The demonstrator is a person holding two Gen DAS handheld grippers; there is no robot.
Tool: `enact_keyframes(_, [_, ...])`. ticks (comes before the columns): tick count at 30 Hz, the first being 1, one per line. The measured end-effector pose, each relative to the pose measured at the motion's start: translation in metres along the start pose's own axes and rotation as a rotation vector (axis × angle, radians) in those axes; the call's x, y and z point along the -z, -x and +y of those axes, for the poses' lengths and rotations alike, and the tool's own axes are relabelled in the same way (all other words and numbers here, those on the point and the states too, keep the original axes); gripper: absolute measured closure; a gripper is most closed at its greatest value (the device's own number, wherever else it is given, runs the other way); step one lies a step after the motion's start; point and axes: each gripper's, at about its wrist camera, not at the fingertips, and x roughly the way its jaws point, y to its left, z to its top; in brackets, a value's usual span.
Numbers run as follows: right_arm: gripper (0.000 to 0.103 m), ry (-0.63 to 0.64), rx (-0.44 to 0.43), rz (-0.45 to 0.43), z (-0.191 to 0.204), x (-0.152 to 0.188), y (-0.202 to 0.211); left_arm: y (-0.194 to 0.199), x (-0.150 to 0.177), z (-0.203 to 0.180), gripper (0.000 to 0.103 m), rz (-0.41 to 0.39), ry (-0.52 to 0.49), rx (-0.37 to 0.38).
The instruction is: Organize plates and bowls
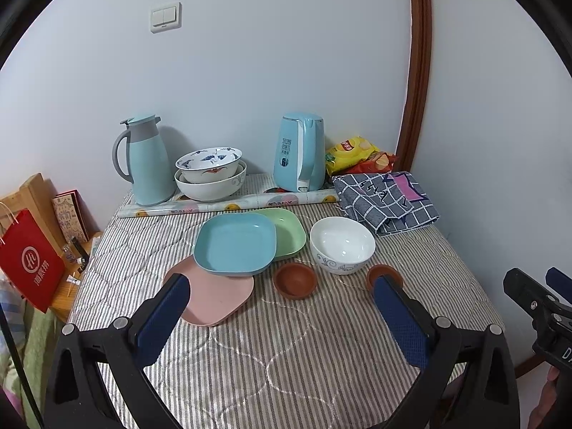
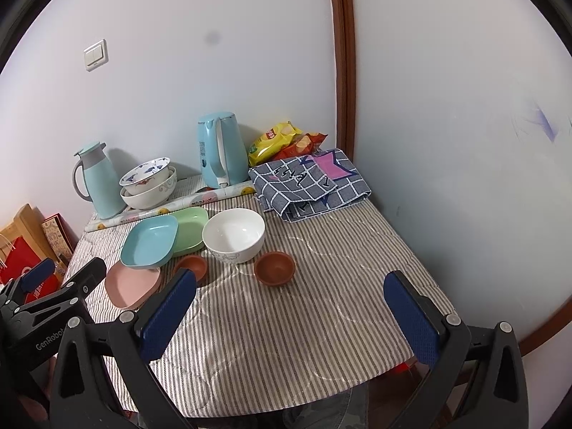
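Blue, green and pink plates [image 1: 234,243] overlap mid-table beside a white bowl [image 1: 341,245] and two small brown bowls [image 1: 295,280]. Behind stand stacked bowls [image 1: 211,175], a flask [image 1: 146,161], a kettle [image 1: 300,152], snack bags [image 1: 352,153] and folded cloth [image 1: 388,196]. Both the left gripper [image 1: 282,291] and right gripper [image 2: 291,287] hover released, holding nothing.

Two handheld grippers hover side by side at the near edge of the scene, both pointing forward. The left gripper [image 1: 282,312] has its blue-padded fingers [image 1: 162,320] spread wide apart, gripping nothing. The right gripper [image 2: 291,312] is likewise spread wide, its blue pads [image 2: 411,318] bare and empty.
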Motion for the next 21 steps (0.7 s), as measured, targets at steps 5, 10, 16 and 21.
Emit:
enact_keyframes(5, [0.000, 0.000, -0.005, -0.004, -0.0001, 0.0002, 0.0006, 0.0010, 0.0002, 0.0010, 0.000, -0.003, -0.001, -0.002])
enact_keyframes(10, [0.000, -0.001, -0.004, -0.002, 0.0014, 0.0001, 0.0013, 0.0029, -0.0006, 0.0007, 0.000, -0.006, 0.001, -0.001])
enact_keyframes(16, [0.000, 0.001, -0.004, 0.002, 0.0010, 0.0011, 0.0002, 0.0031, -0.0016, -0.0010, 0.000, -0.005, 0.000, -0.004])
enact_keyframes(21, [0.000, 0.006, -0.004, 0.002, 0.0020, 0.0017, 0.0007, 0.0033, -0.0016, -0.0017, 0.000, -0.008, 0.001, -0.006])
